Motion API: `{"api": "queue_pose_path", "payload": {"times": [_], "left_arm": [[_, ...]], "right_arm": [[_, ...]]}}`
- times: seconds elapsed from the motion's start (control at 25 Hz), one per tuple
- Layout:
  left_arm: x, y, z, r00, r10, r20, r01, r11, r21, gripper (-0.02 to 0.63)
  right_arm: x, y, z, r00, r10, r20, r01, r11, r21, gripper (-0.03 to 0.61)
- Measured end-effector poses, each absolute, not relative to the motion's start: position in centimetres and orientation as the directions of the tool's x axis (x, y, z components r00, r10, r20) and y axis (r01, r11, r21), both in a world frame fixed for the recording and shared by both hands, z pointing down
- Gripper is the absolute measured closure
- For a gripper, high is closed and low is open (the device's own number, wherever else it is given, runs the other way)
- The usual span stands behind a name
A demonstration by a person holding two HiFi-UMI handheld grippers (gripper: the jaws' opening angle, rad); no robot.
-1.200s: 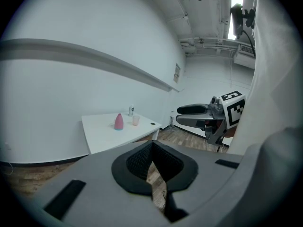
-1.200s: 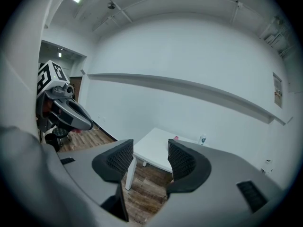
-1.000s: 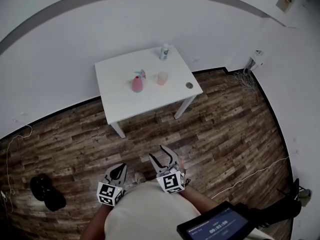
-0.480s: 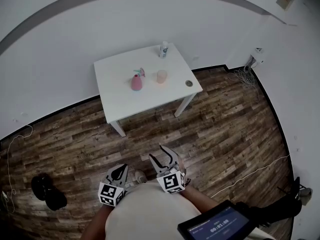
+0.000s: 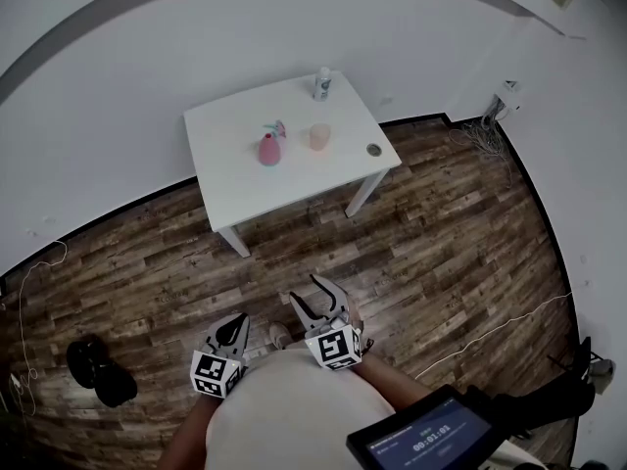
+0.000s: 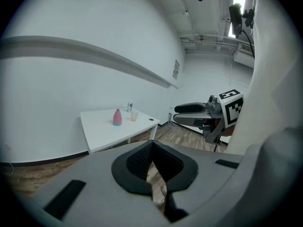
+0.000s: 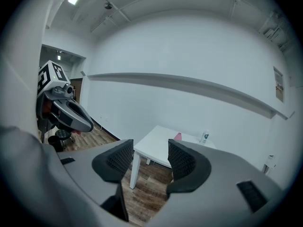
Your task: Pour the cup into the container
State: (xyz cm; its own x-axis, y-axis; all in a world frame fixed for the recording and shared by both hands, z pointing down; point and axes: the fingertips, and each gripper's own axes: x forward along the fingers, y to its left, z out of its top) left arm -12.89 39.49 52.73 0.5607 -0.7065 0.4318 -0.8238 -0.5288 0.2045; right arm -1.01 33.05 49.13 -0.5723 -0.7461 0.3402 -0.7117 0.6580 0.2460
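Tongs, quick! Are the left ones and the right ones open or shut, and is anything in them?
Left tongs: shut, nothing in them.
Right tongs: open, nothing in them.

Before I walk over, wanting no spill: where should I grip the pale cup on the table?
Grip the cup probably mid-height on its wall, coming level from the near edge of the table with the open right gripper: it stands upright, pink container on its left.

White table (image 5: 245,189) bears a bottle (image 5: 321,83); perhaps a cap (image 5: 373,149).
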Motion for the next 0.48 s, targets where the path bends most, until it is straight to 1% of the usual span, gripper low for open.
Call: {"api": "queue_pose_path", "payload": {"times": [0.24, 0.36, 0.4, 0.44, 0.48], "left_arm": [[-13.0, 39.3, 52.7, 0.561, -0.706, 0.433, -0.823, -0.531, 0.2, 0.604], [-13.1, 39.1, 52.5, 0.56, -0.707, 0.432, -0.824, -0.53, 0.2, 0.604], [-13.1, 39.1, 52.5, 0.56, -0.708, 0.431, -0.824, -0.53, 0.2, 0.604], [-13.1, 39.1, 52.5, 0.559, -0.708, 0.431, -0.824, -0.529, 0.2, 0.604], [-13.1, 39.1, 52.5, 0.559, -0.709, 0.43, -0.824, -0.529, 0.201, 0.604]], "right_arm": [[-1.0, 32.9, 49.2, -0.569, -0.75, 0.338, -0.717, 0.654, 0.241, 0.353], [-1.0, 32.7, 49.5, -0.557, -0.744, 0.368, -0.704, 0.659, 0.265, 0.353], [-0.9, 32.7, 49.8, -0.547, -0.742, 0.386, -0.698, 0.66, 0.279, 0.38], [-0.8, 32.7, 50.0, -0.537, -0.743, 0.4, -0.694, 0.659, 0.291, 0.435], [-0.7, 32.7, 50.2, -0.529, -0.744, 0.407, -0.693, 0.656, 0.298, 0.464]]}}
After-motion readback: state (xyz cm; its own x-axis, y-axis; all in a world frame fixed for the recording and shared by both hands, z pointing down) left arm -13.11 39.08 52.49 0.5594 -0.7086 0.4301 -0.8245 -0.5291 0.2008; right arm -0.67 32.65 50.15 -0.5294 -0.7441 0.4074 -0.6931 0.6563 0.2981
